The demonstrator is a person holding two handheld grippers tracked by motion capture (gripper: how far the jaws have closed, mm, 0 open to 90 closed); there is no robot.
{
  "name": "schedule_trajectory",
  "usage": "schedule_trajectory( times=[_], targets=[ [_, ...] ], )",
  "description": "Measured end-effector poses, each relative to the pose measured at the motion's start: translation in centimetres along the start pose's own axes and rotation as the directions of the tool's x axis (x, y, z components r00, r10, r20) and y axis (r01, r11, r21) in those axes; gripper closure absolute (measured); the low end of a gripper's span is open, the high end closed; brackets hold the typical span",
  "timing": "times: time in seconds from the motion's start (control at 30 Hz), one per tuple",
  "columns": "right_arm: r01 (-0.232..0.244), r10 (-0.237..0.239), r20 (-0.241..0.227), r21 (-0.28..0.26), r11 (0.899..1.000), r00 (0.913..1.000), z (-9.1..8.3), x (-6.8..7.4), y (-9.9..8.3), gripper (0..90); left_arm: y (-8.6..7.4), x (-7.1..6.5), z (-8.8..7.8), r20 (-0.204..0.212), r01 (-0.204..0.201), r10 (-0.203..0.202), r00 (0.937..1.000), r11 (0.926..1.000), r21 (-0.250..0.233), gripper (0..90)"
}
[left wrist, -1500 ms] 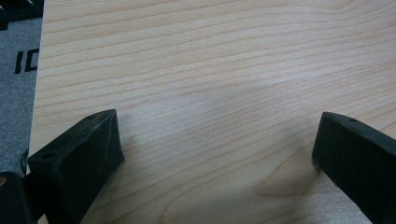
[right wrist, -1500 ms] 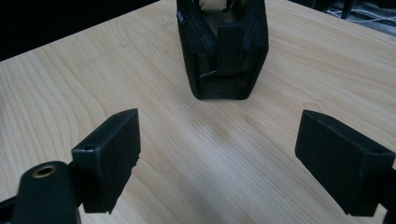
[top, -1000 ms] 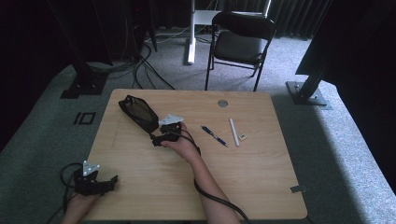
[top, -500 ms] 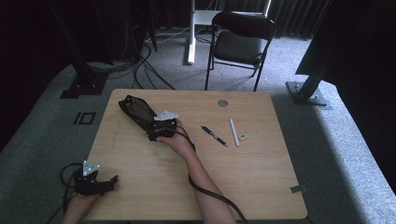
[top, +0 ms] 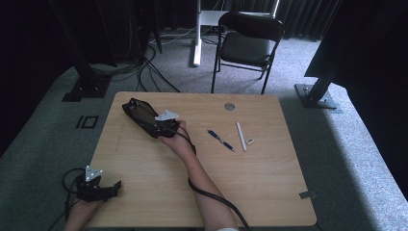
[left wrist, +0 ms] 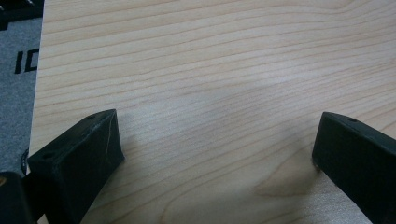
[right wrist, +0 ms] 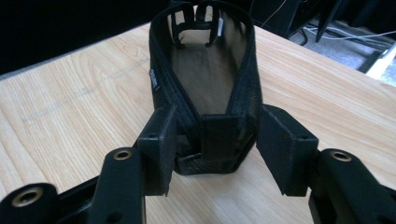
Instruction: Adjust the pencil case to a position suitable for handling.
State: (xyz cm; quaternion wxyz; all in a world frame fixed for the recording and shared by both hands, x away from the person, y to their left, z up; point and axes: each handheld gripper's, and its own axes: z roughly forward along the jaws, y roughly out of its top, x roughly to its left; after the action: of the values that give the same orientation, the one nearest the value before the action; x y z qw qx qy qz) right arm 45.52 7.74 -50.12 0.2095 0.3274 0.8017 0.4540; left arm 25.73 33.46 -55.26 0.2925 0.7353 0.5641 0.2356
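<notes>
Grey carpet runs around a light wooden table (top: 250, 192), with a black folding chair (top: 248, 45) standing behind the far edge, cables trailing over the floor at the back left, and dark stands at both sides against black curtains. From the high view, an open black mesh pouch (top: 139, 114) lies at the table's far left, and the right gripper (top: 161, 126) meets its near end, the person's right forearm reaching diagonally up from the bottom edge. A dark pen (top: 221, 140), a white stick (top: 240, 135) and a small white piece (top: 250, 141) lie near the middle right, apart from each other, and a round grommet (top: 229, 106) sits in the far part of the top. The left gripper (top: 103, 188) rests at the near left corner, its cable looped over the table edge. In the left gripper view, the jaws stand wide apart over bare wood grain, with a strip of carpet beyond the table's edge. In the right gripper view, the jaws flank the pouch's narrow end, the left one touching the mesh, the right one perhaps just clear of it, so whether they truly grip it is hard to tell; the pouch gapes open, its zipped rim running away toward the table's far edge.
</notes>
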Motion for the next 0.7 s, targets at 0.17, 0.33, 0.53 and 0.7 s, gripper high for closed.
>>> schedule_trajectory(
  times=[0.17, 0.33, 0.53, 0.7],
  targets=[
    [0.005, -0.005, 0.020, 0.017, 1.000, 0.9998, 0.29, 0.00, 0.04, 55.4, 0.00, -0.01, 0.01, 0.000, 0.002, -0.002, 1.0000, 1.0000, -0.002, 1.7],
    [-0.011, 0.010, 0.016, 0.030, 0.999, 0.9998, 0.68, -0.14, 0.01, 64.3, 0.00, -0.01, 0.01, 0.000, 0.002, -0.002, 1.0000, 1.0000, -0.002, 1.7],
    [-0.030, 0.030, 0.004, 0.049, 0.998, 0.9995, 0.40, -0.11, -0.06, 73.0, 0.00, -0.01, 0.01, 0.000, 0.002, -0.002, 1.0000, 1.0000, -0.002, 1.7],
    [-0.041, 0.041, 0.001, 0.055, 0.998, 0.9992, 0.10, -0.27, -0.04, 73.1, 0.00, -0.01, 0.01, 0.000, 0.002, -0.002, 1.0000, 1.0000, -0.002, 1.7]
  ],
)
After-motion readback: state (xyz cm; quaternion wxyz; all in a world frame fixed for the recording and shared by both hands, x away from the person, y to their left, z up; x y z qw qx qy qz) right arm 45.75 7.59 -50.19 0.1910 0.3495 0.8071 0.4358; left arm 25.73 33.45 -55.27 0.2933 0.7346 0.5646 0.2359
